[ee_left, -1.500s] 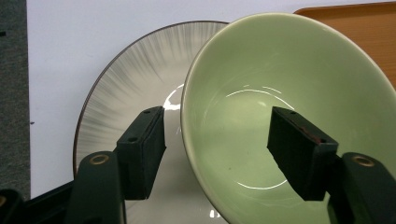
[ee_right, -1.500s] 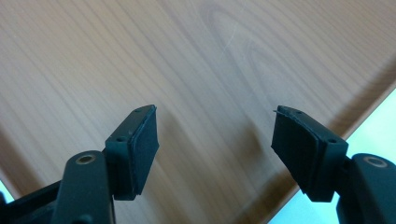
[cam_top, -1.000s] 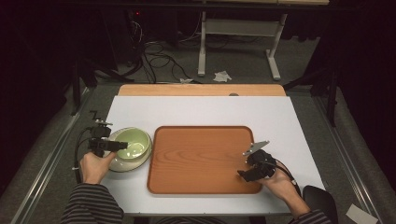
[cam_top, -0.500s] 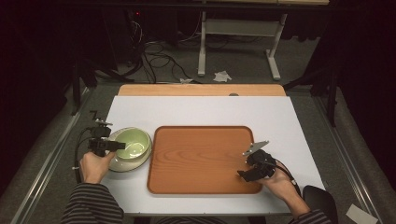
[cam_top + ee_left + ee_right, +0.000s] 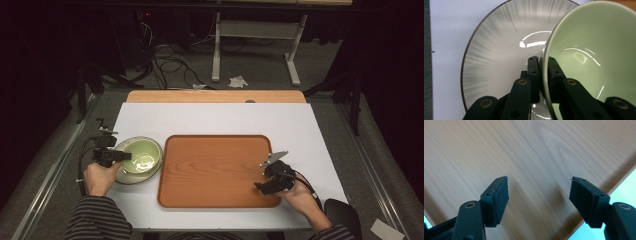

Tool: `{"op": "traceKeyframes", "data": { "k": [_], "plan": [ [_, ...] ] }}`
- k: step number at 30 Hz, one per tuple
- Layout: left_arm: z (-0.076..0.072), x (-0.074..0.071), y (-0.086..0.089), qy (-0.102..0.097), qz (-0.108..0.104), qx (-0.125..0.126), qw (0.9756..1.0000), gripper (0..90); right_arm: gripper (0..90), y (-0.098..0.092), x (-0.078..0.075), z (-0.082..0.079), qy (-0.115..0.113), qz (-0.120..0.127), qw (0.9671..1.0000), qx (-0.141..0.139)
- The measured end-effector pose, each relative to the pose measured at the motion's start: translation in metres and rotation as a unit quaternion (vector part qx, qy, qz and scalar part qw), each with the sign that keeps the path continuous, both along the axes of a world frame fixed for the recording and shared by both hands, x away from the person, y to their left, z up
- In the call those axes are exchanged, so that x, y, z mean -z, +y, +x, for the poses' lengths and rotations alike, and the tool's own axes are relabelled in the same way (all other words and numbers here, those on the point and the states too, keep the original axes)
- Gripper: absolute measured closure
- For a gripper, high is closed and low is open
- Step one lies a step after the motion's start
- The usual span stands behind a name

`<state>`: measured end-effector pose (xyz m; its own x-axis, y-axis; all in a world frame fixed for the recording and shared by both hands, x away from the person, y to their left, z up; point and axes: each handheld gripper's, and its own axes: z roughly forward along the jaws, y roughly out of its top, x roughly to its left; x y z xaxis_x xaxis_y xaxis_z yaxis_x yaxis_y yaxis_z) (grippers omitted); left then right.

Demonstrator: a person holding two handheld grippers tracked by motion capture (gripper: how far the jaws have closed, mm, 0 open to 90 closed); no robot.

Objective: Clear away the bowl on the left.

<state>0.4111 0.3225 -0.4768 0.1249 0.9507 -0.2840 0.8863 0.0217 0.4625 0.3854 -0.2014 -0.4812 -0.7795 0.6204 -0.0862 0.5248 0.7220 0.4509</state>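
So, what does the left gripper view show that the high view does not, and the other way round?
The left gripper view shows how the left gripper is shut on the green bowl, one finger inside the rim and one outside, plus the plate's streaked pattern. The high view shows the wooden tray and the open right gripper above it. Both show bowl, plate and white table.

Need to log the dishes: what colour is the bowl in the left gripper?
Pale green bowl, clearest in the left gripper view.
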Motion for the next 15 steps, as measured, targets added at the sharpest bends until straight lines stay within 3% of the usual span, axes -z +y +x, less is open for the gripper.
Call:
{"op": "traceKeyframes", "data": {
  "k": [7,15],
  "plan": [
    [-0.0005,-0.0031,-0.0008,-0.008,-0.005,0.003,1.0,83.7,33.4,-0.0001,-0.0001,0.0001,0.0,0.0,1.0,0.001],
    [-0.0029,-0.0099,-0.0052,-0.021,0.015,0.011,0.9996,83.5,33.4,-0.0003,-0.0001,0.0004,0.0,0.0,1.0,0.001]
  ]
}}
